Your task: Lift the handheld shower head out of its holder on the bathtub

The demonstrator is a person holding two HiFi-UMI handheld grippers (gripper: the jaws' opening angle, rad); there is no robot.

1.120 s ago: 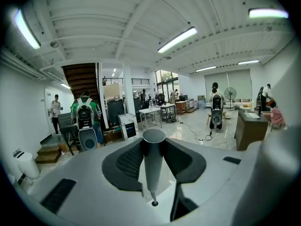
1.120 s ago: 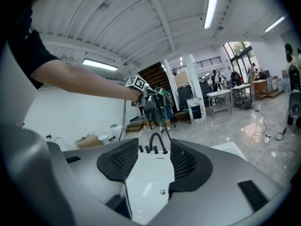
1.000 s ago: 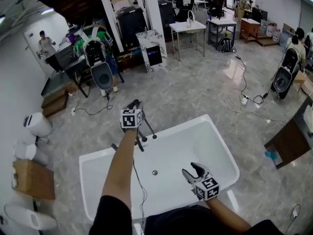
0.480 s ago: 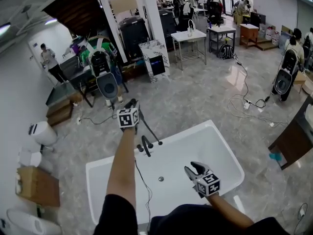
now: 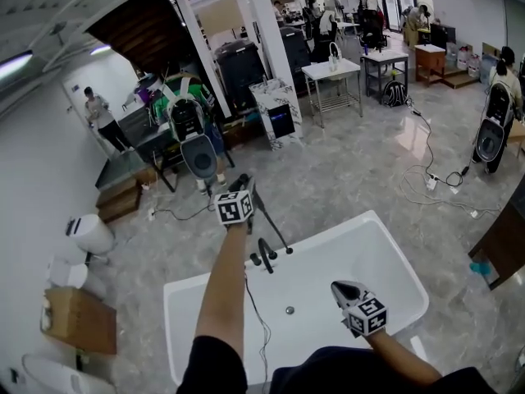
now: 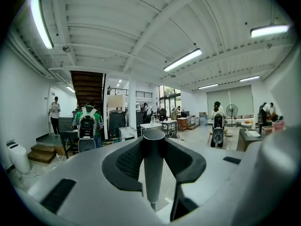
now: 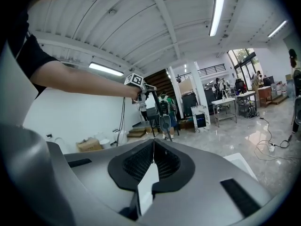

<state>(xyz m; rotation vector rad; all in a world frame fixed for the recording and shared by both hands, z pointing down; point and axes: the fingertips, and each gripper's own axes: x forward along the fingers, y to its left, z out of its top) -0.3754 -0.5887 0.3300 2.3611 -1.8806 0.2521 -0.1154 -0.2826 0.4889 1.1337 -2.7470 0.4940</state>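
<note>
The bathtub (image 5: 185, 292) is white. Its far rim carries a black faucet (image 5: 264, 255), and its drain (image 5: 289, 309) lies mid-basin. Beyond that far rim the grey floor (image 5: 353, 179) lies open, crossed by loose cables, as far as a steel desk (image 5: 334, 70). A cardboard box (image 5: 78, 320) sits on the floor well off the tub's left end.

The left arm reaches straight across the tub. The left gripper (image 5: 244, 187) is raised above the far rim, just past the faucet, and points roughly level away from the person. The right arm is bent. The right gripper (image 5: 344, 287) hangs over the tub's near right part, and its jaws have just closed flat together with nothing between them.

The left gripper view shows what the head view hides. The shower head (image 6: 153, 168), with its grey handle upright, is clamped between the left jaws, narrowing to a thin stem below. In the head view only a thin dark length slants from that gripper down to the rim beside the faucet; I cannot tell whether it is handle or hose. The right gripper view shows the outstretched left arm side-on.
</note>
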